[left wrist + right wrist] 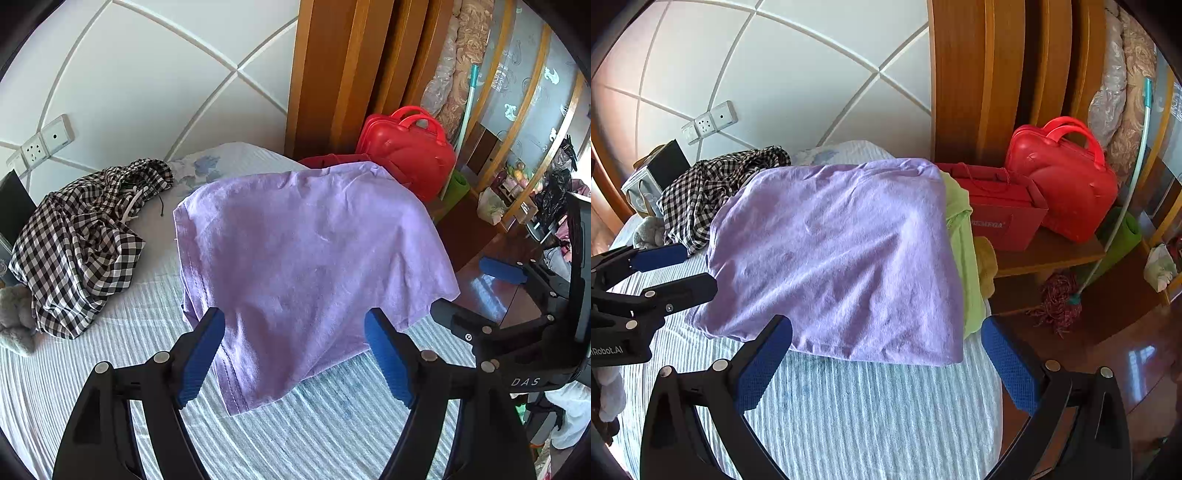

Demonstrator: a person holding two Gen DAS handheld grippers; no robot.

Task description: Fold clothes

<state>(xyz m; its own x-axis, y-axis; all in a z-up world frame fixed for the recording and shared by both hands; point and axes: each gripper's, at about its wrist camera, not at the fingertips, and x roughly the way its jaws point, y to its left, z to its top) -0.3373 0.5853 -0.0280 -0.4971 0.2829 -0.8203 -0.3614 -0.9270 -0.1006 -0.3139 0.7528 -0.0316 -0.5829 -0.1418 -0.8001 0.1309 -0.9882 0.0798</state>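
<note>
Lilac T-shirt point(306, 266) lying part-folded on striped bed point(314, 435), left gripper point(295, 354) and right gripper point(886, 354) both released, empty; advise pinching near hem corners evenly before folding.

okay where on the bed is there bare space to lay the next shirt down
The striped bedspread is bare in front of the folded purple shirt, between it and the near edge. Crowded: the checkered garment to its left, green clothing along its right edge.
</note>
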